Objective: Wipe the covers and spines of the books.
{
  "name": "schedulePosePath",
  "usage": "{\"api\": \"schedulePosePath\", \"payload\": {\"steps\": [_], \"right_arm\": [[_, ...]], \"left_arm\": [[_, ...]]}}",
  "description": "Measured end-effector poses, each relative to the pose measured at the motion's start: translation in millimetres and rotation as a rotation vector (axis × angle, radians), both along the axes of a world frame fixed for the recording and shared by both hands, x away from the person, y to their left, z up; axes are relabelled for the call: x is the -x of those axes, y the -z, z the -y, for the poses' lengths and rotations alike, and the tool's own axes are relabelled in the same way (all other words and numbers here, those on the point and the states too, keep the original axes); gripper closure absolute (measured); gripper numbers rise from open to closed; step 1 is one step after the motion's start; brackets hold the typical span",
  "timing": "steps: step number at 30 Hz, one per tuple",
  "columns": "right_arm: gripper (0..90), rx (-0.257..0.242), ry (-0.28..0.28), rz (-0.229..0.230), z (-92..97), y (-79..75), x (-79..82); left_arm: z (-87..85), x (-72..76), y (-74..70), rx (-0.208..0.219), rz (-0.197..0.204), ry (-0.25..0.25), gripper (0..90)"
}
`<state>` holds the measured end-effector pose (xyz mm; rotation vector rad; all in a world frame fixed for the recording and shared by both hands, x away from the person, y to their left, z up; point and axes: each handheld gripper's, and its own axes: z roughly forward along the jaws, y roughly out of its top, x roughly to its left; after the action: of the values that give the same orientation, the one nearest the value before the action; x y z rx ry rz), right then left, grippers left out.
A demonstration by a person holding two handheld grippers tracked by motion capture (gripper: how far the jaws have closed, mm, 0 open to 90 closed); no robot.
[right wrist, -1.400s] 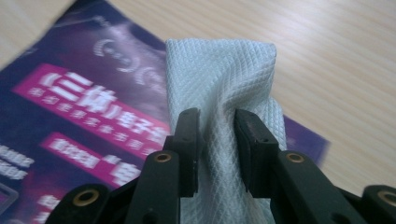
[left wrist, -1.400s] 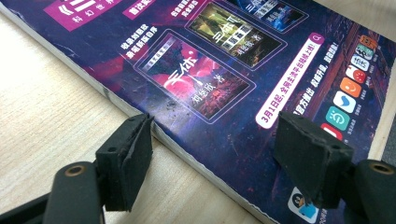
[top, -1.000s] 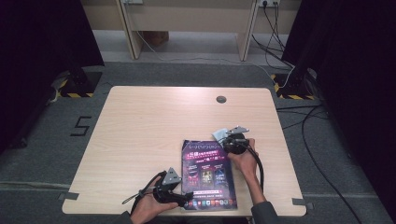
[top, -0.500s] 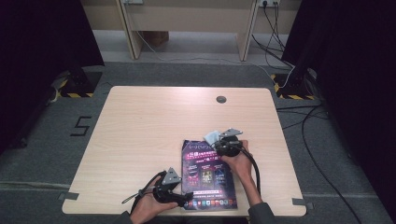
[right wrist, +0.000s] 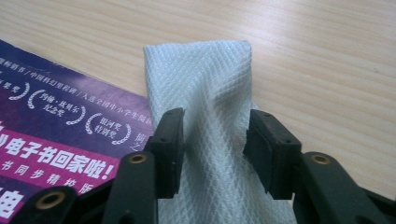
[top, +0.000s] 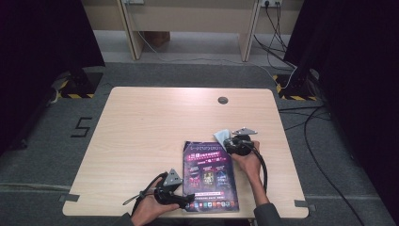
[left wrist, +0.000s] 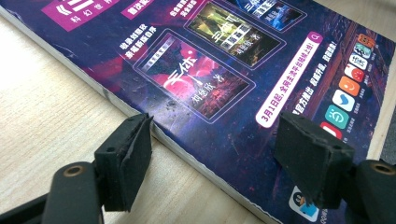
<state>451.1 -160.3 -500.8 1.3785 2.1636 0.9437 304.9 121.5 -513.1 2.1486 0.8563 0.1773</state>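
Between your right gripper's (right wrist: 212,154) fingers (right wrist: 169,149) a folded white cloth (right wrist: 210,88) is lying; the pads are sitting at both its sides, the cloth is bunching slightly between them, and the fingers have just been opening, so they are no longer squeezing it firmly. Beyond the fingers the cloth is resting on the wooden surface (right wrist: 327,60), with its left edge overlapping the top corner of the purple magazine (right wrist: 56,126). From above, your right gripper (top: 234,141) is sitting at the magazine's (top: 209,176) far right corner. Your left gripper's (left wrist: 215,163) fingers (left wrist: 128,163) are standing wide apart and gripping nothing: one is hovering over the bare surface just beside the magazine's (left wrist: 224,70) edge, the other over its cover. From above, your left gripper (top: 186,200) is lying at the magazine's near left corner.
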Motion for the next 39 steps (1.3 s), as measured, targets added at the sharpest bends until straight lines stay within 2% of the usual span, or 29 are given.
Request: {"api": "schedulePosePath", "payload": {"steps": [2,4,7,10,11,14,16,19,21,23,25,30,33,35,39], "right_arm": [[62.4,0.007,-0.004,0.007,-2.6,-0.1,2.0],[63.9,0.034,-0.020,0.002,-8.2,-2.1,4.9],[63.5,-0.010,-0.094,-0.037,-19.7,-2.4,11.5],[63.5,0.007,-0.175,-0.049,-31.2,-3.8,17.4],[63.0,0.016,-0.180,-0.050,-32.2,-4.4,17.8],[60.0,0.017,-0.162,-0.060,-28.2,-5.0,13.3],[58.3,0.035,-0.082,-0.040,-18.3,-4.9,7.9],[56.3,-0.005,-0.009,-0.051,-2.3,-3.6,2.8],[57.9,-0.016,-0.001,-0.050,-1.2,-2.8,3.4],[60.3,0.018,-0.009,-0.033,-7.1,-3.7,5.8],[60.3,0.050,-0.038,-0.026,-14.9,-4.9,7.0],[60.2,0.050,-0.135,-0.039,-42.2,-5.2,8.6],[60.3,0.050,-0.179,-0.028,-61.8,-4.0,8.8],[60.3,0.059,-0.233,-0.023,-80.1,-3.9,10.7],[60.3,0.080,-0.299,-0.010,-104.2,-4.0,20.3]], "left_arm": [[-0.1,-0.1,0.0,-0.001,0.000,0.001,26.3],[-0.1,-0.1,-0.1,-0.003,-0.001,0.001,26.4],[-0.1,0.0,-0.1,-0.003,-0.001,0.001,26.3],[0.0,-0.1,-0.2,-0.003,-0.002,0.001,26.4],[0.0,-0.1,-0.2,-0.003,-0.002,0.001,26.4],[-0.2,-0.1,-0.1,-0.002,-0.001,0.002,26.4],[-0.3,-0.1,-0.1,-0.003,-0.001,0.003,26.4],[-0.3,-0.2,-0.1,-0.003,-0.001,0.004,26.4],[-0.1,-0.2,-0.3,-0.005,-0.002,0.003,26.3],[-0.1,-0.2,-0.2,-0.005,-0.001,0.004,26.3],[0.0,-0.2,-0.2,-0.005,-0.001,0.004,26.3],[0.0,-0.1,-0.1,-0.006,0.002,0.005,26.3],[0.0,0.0,0.0,-0.006,0.002,0.006,26.3],[0.1,-0.1,0.0,-0.004,0.002,0.006,26.4],[-0.2,-0.1,0.0,-0.007,0.003,0.008,26.4]]}}
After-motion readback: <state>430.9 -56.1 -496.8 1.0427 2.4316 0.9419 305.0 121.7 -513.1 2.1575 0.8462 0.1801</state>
